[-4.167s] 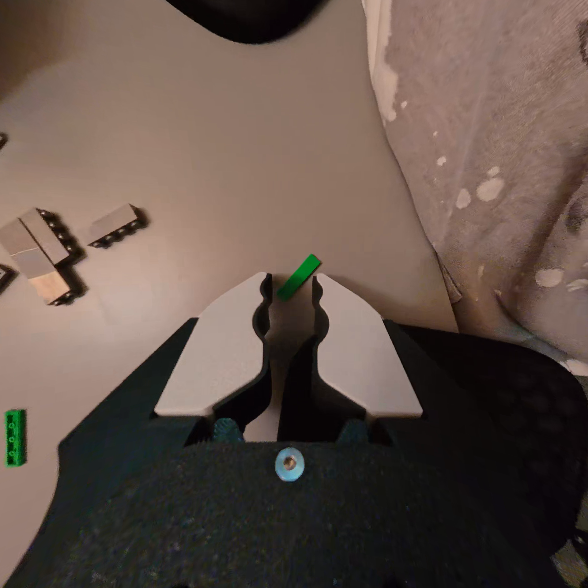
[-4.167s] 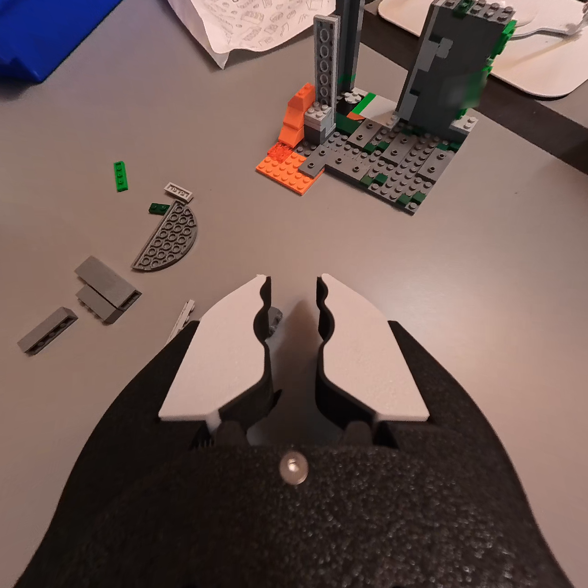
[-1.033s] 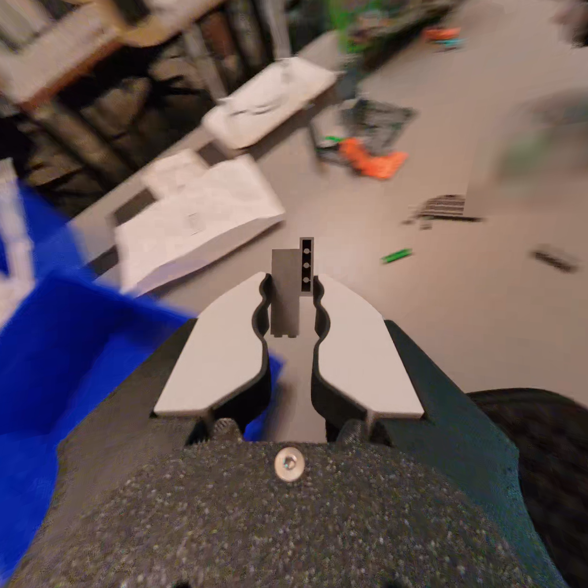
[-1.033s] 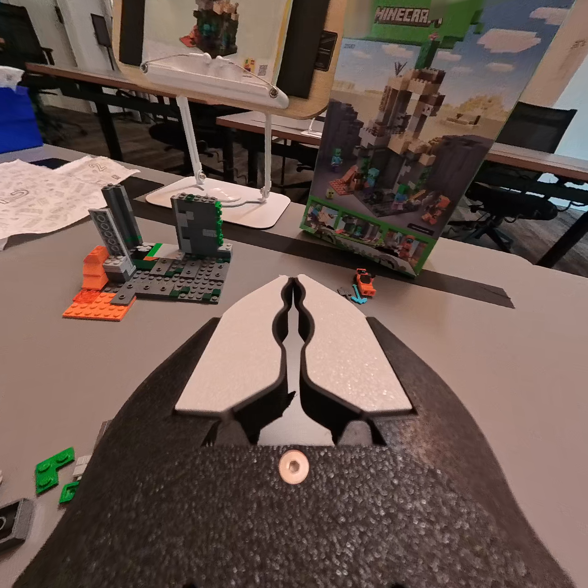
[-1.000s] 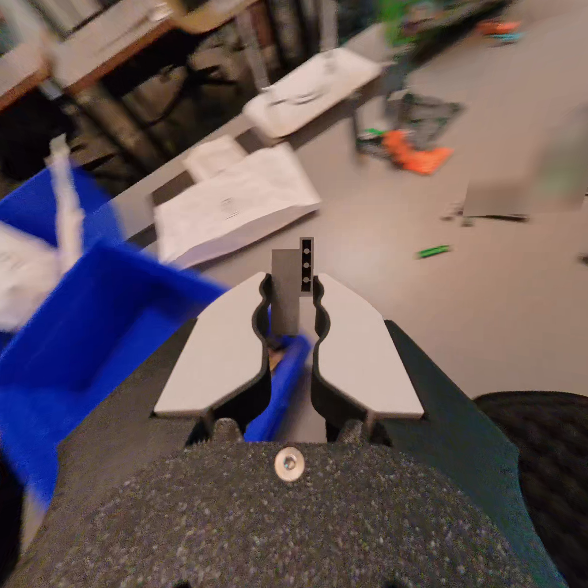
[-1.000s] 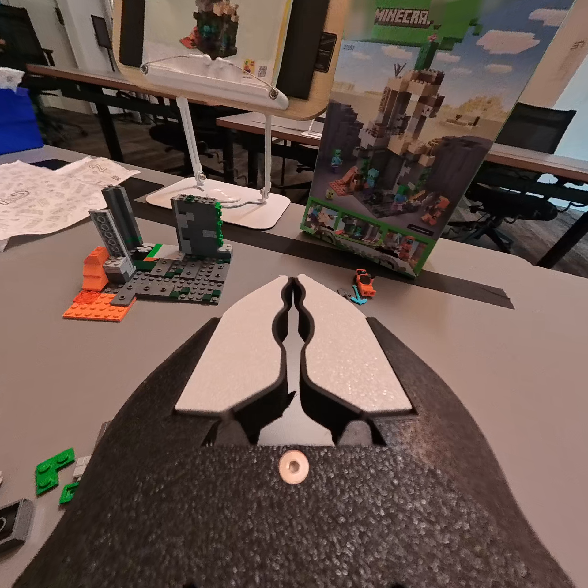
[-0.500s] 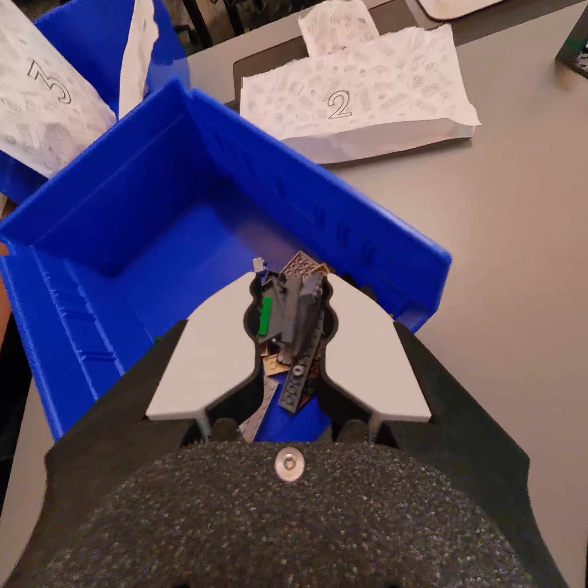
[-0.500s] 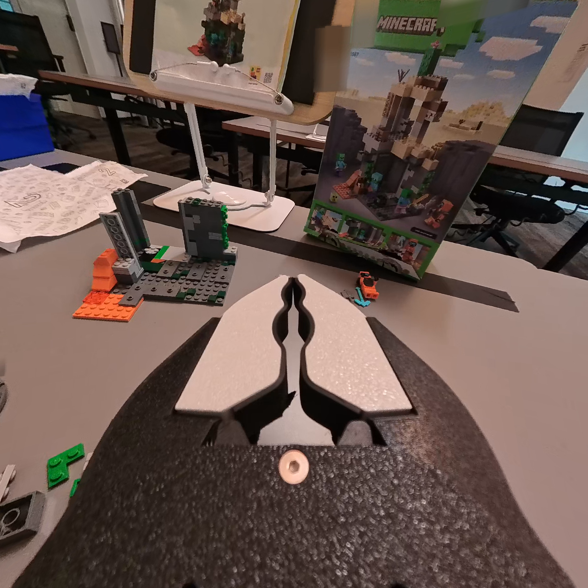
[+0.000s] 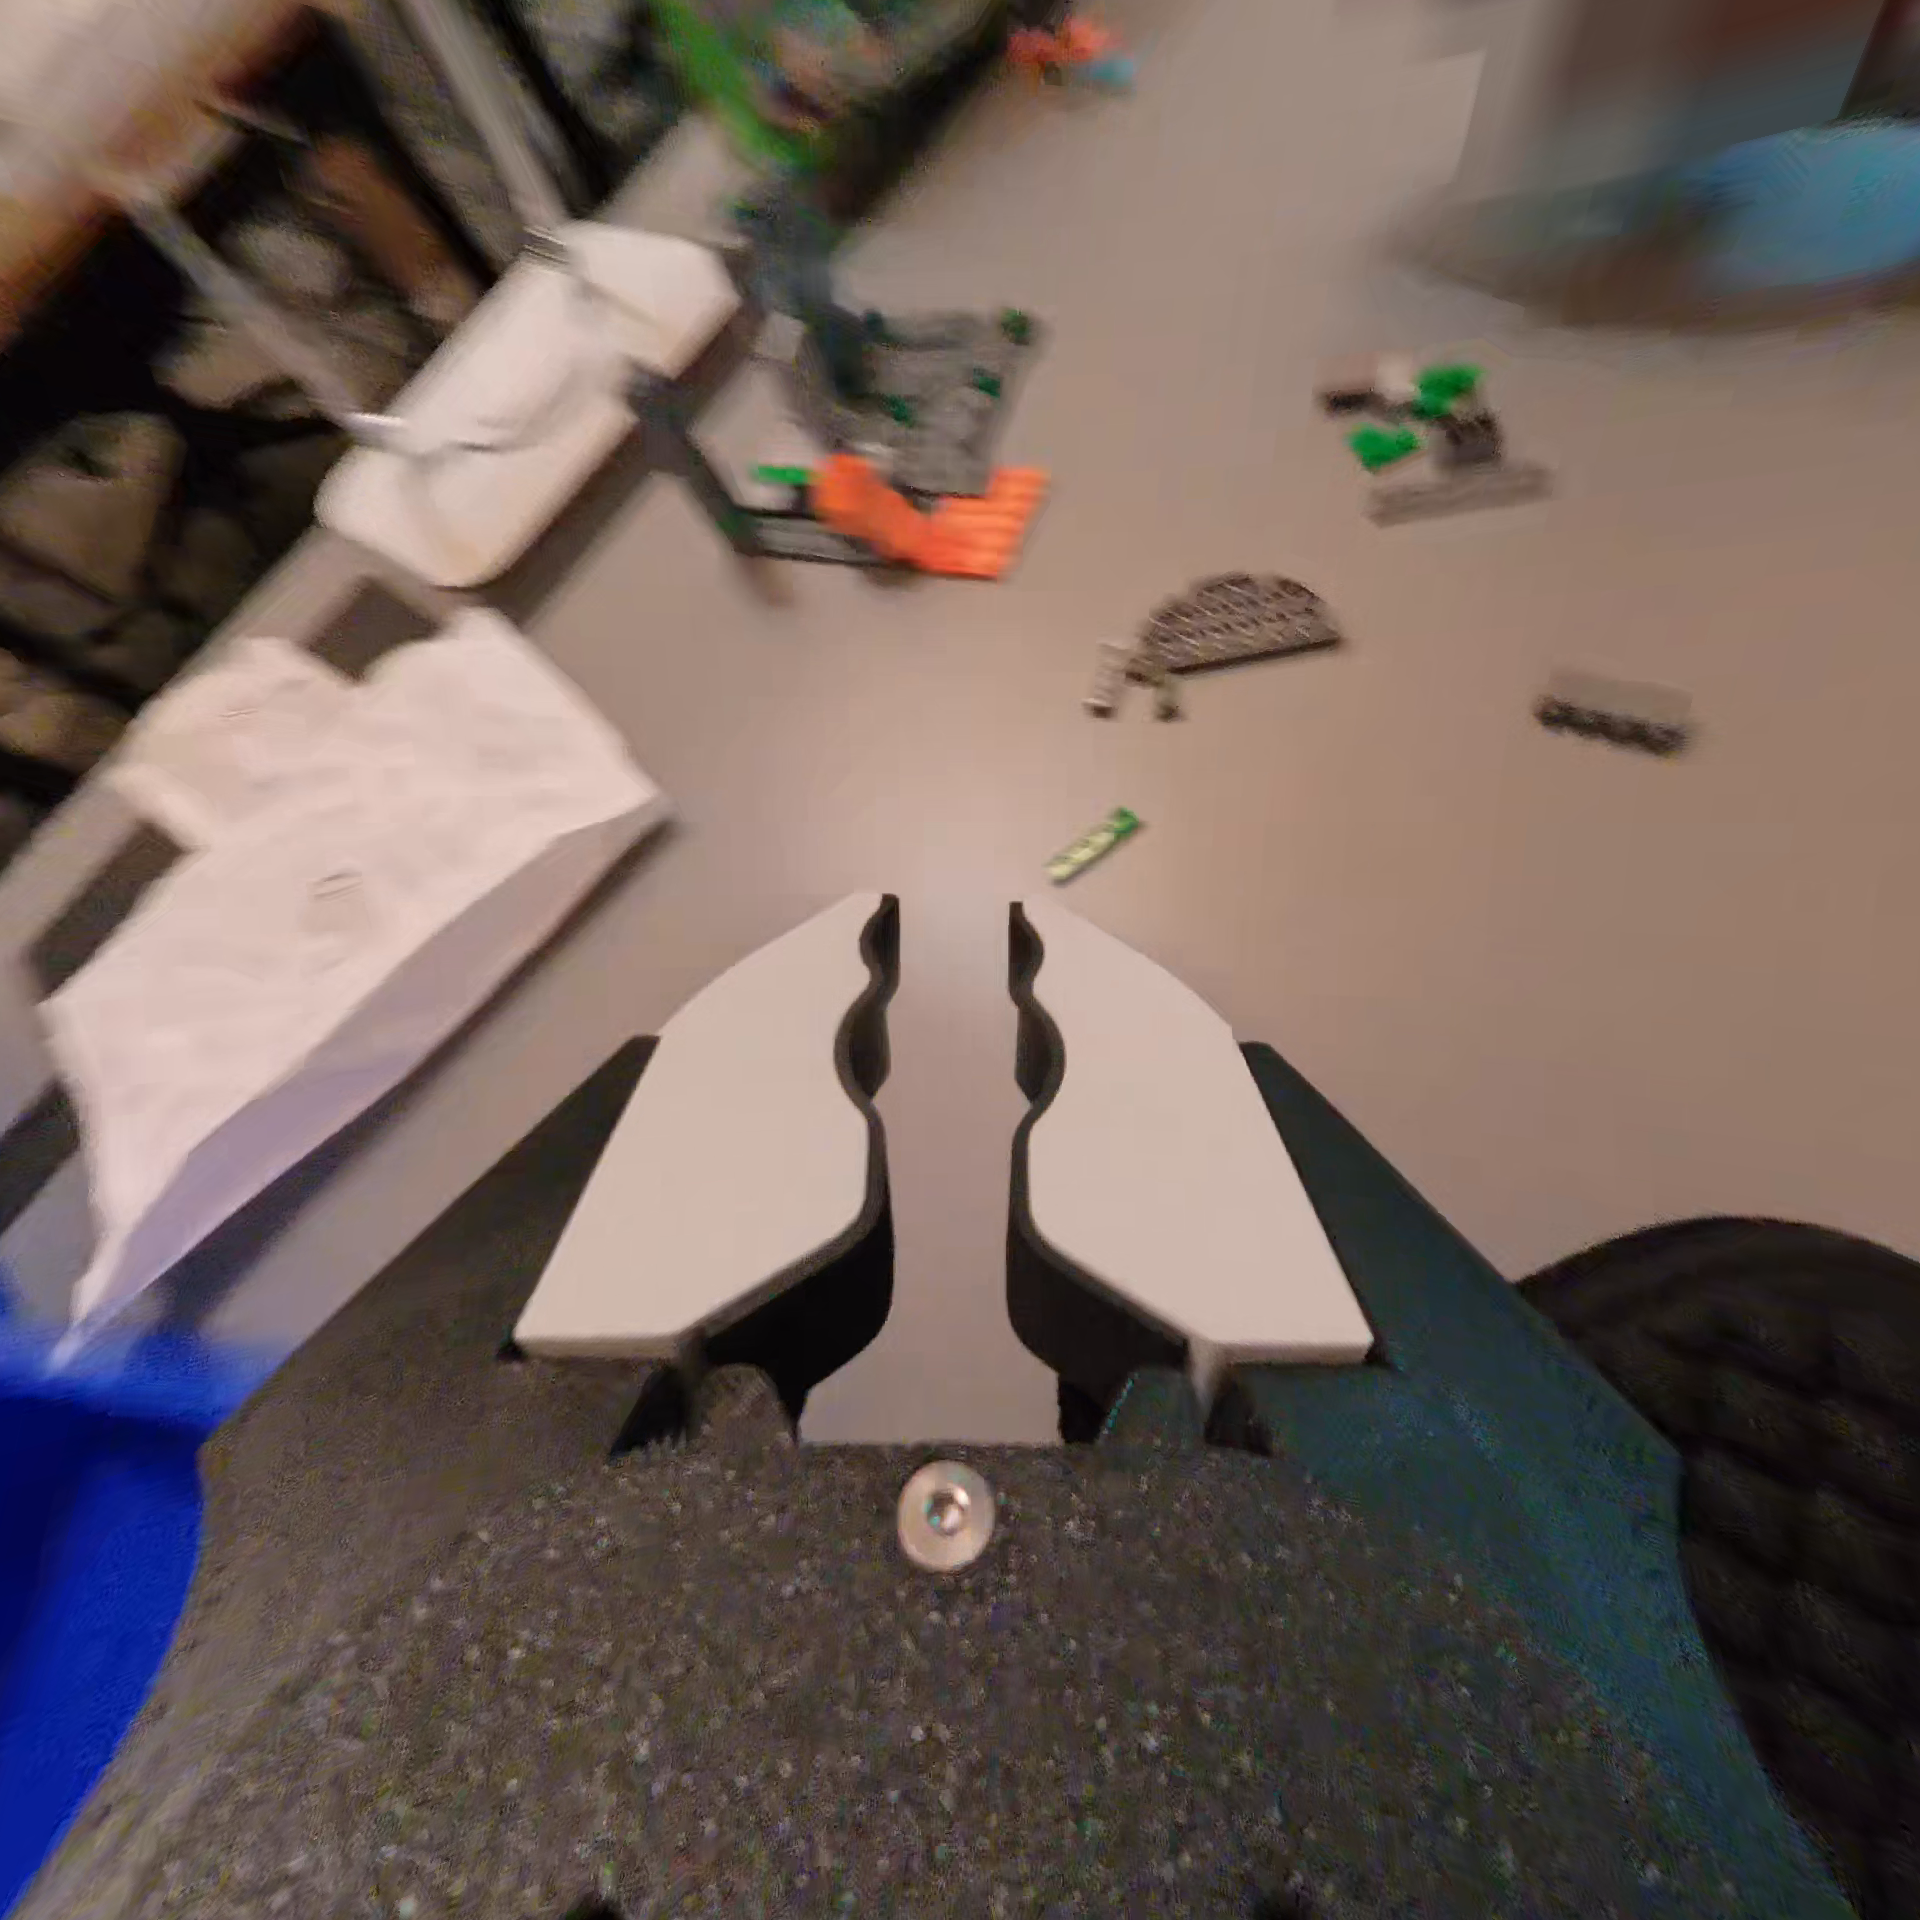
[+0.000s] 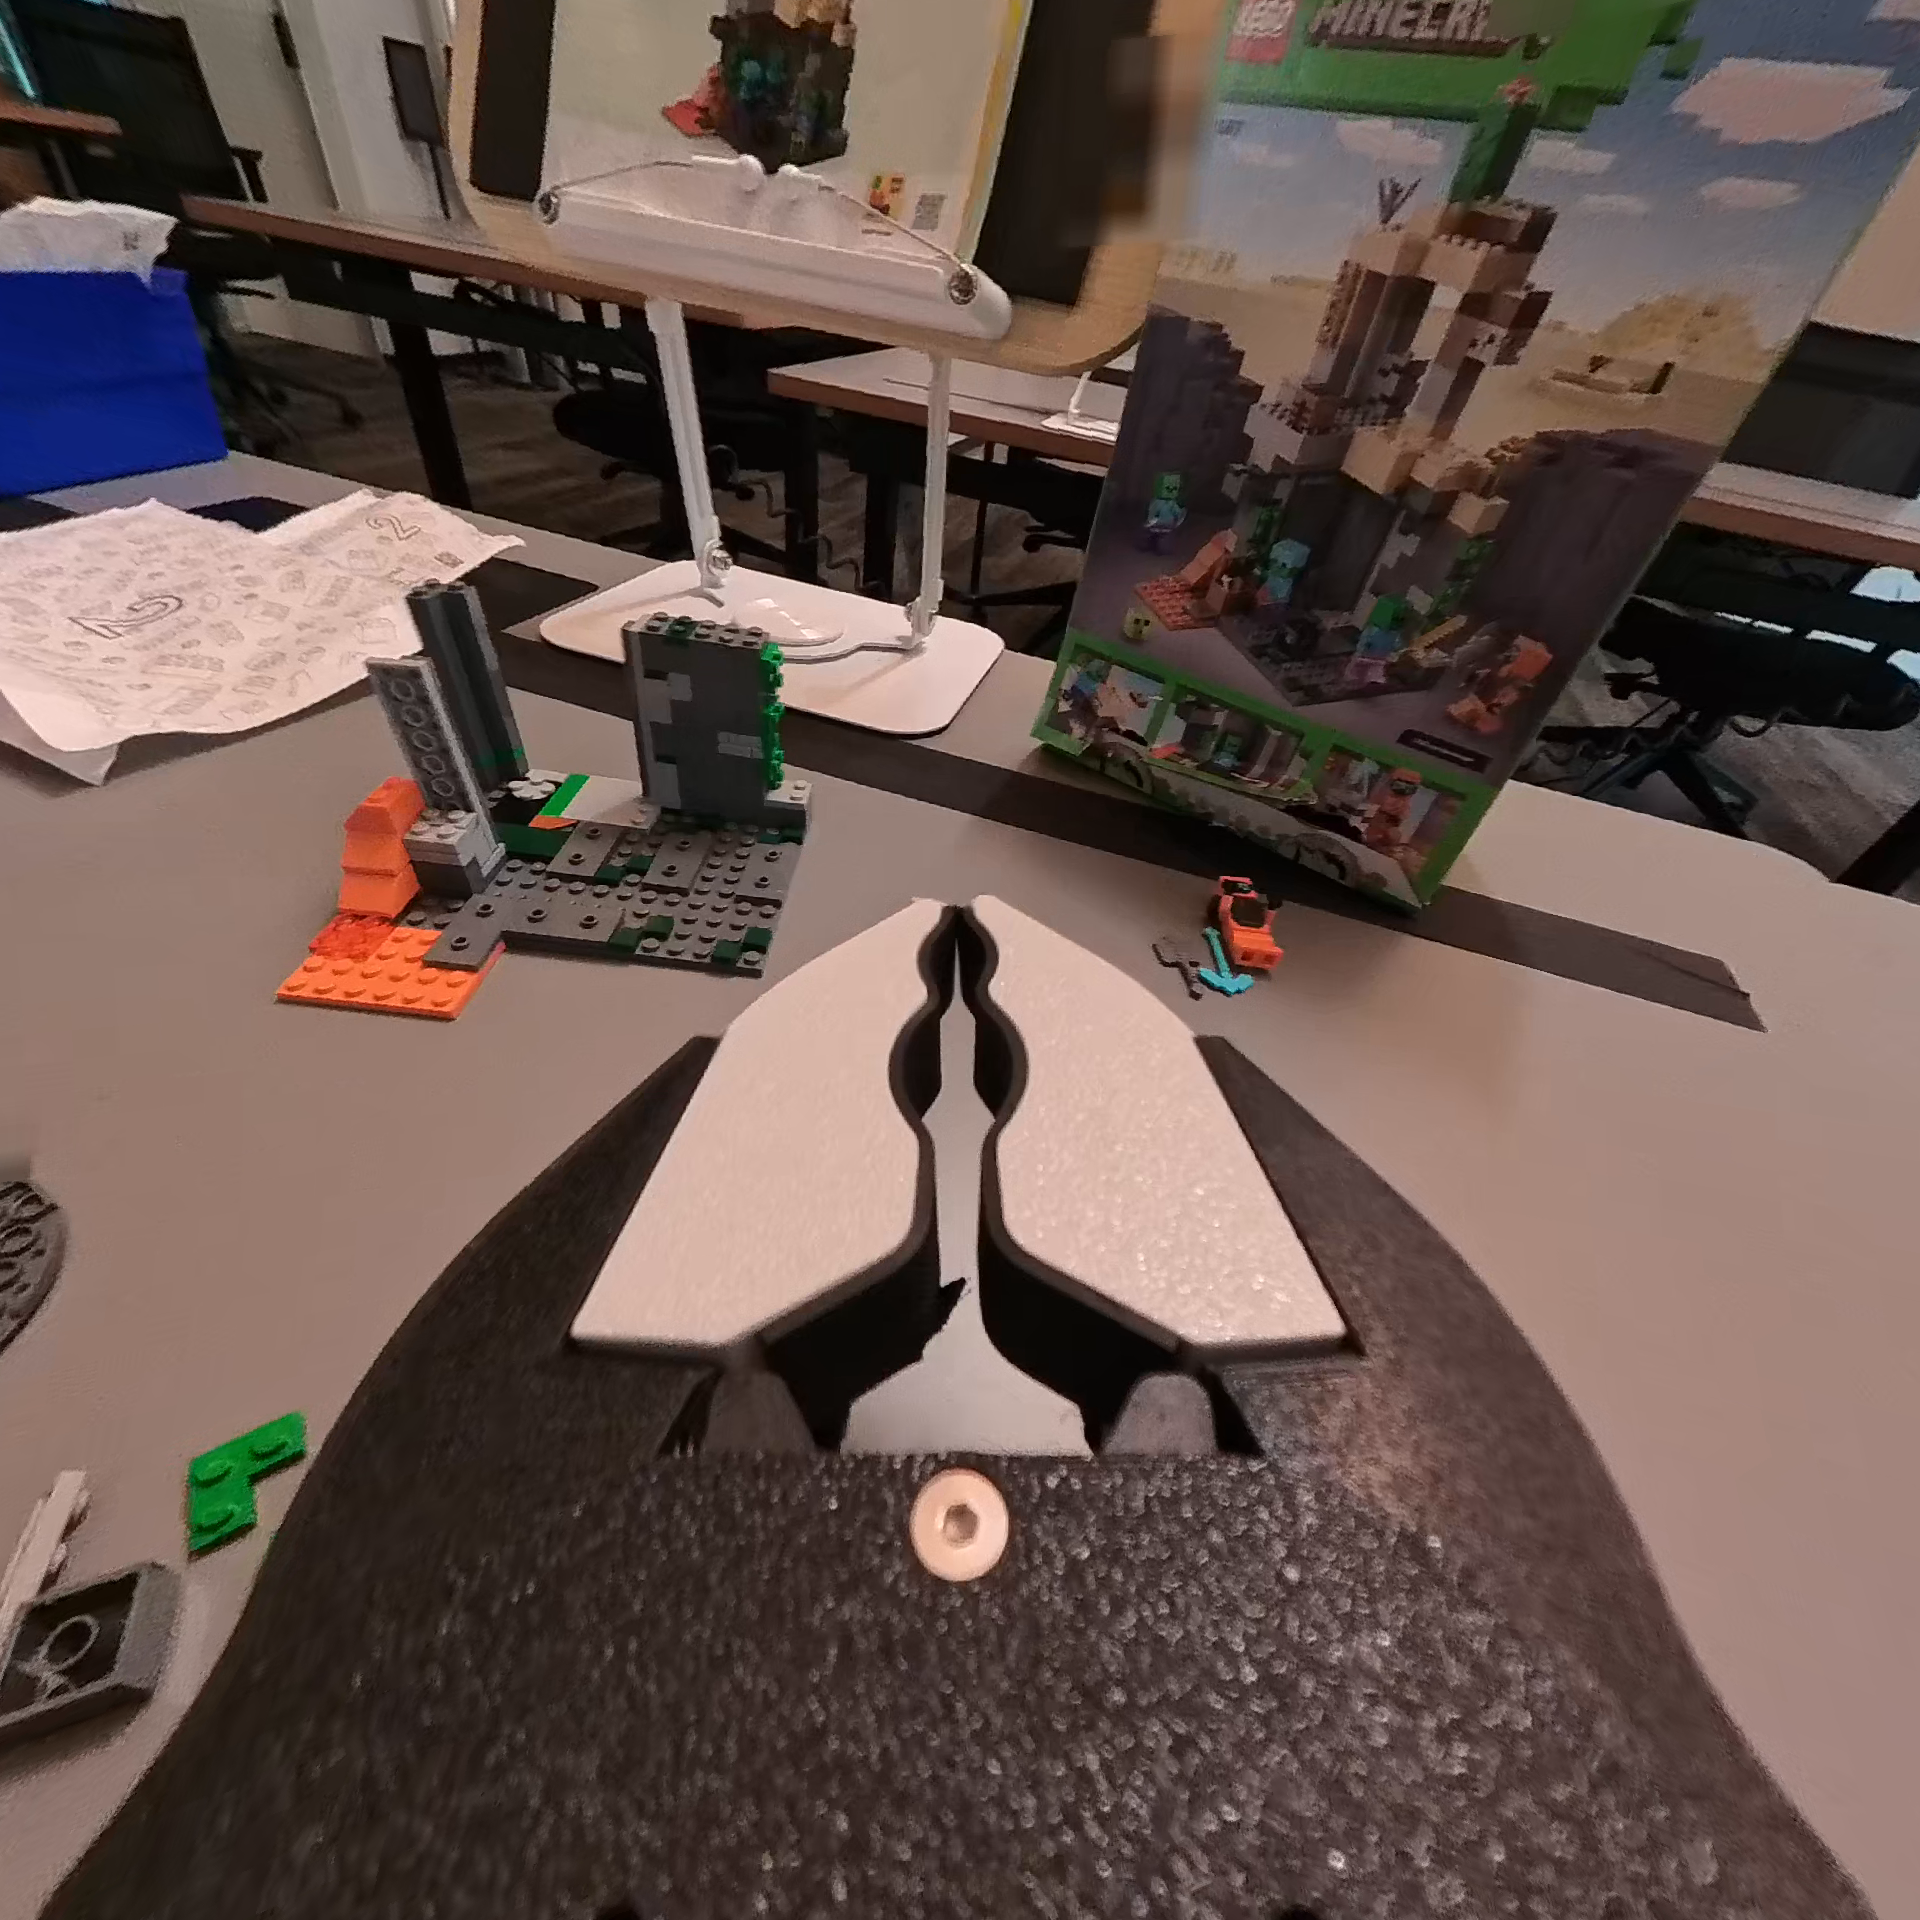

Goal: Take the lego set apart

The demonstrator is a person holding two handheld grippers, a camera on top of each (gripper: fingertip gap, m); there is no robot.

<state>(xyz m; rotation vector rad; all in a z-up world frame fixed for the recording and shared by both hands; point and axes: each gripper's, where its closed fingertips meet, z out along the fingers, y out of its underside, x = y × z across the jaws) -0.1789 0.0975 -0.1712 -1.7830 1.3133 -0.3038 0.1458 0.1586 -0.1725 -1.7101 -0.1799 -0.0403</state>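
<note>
On the table, the build [image 10: 582, 821] is standing mostly assembled amid loose bricks [image 9: 1226, 634], with left gripper [image 9: 945, 914] parted and empty, right gripper [image 10: 954, 914] pressed together.

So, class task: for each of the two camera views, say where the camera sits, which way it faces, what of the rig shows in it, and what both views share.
Left wrist view: sits on the left gripper, looking down and forward over the grey table; its fingers stand apart, empty; a blue bin shows at the lower left.
Right wrist view: sits on the right gripper, low, facing across the table toward the set's box; its fingers are nearly touching.
Shared: the partly dismantled lego build, the printed paper bag and the white stand.
</note>
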